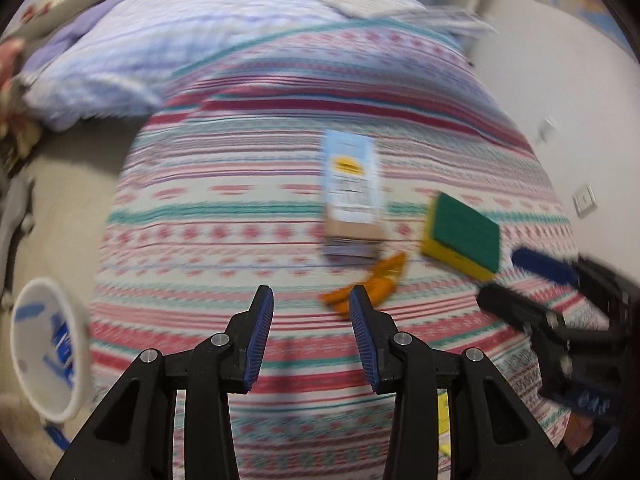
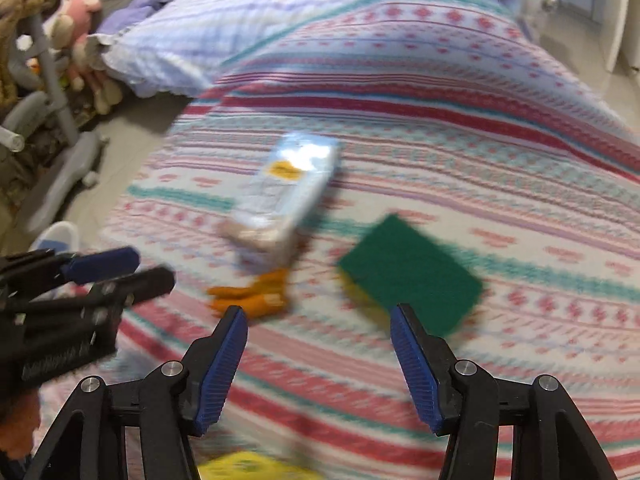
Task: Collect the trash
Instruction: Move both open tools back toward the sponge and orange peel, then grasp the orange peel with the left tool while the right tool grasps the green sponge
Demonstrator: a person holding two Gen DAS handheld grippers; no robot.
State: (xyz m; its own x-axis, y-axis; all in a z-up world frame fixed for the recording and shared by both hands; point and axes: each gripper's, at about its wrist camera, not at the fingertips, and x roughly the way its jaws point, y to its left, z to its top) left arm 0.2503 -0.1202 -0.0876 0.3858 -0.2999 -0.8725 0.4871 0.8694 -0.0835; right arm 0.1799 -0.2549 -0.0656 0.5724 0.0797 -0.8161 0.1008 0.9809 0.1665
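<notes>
Now the trash lies on a bed: a light blue carton [image 1: 351, 184] lies flat on the striped blanket [image 1: 224, 208], with a crumpled orange wrapper [image 1: 372, 280] just at its near end, and a sponge [image 1: 464, 236], green on top and yellow below, close to the right of both. Both views are blurred, so the print on the carton cannot be read. A bit of something yellow shows at the bottom edge of the right wrist view, too smeared to name.

The blanket has red, pink, teal and white bands and covers most of the bed. Behind it lies a pale blue checked pillow [image 1: 132, 60], and folded linen [image 1: 372, 0] sits at the far end. On the floor to the left stands a white bin [image 1: 48, 352] with blue items inside. Farther left are plush toys [image 2: 80, 40] and a grey frame [image 2: 52, 80]. A white wall [image 1: 560, 92] with a switch runs along the right side of the bed.

The left claw [image 1: 312, 300] hangs over the blanket, just before the wrapper, jaws moderately apart and empty. The right claw [image 2: 318, 316] hangs nearby over the bed, jaws wide apart and empty, with the sponge just beyond its right finger. The two claws are side by side, each visible in the other's view.
</notes>
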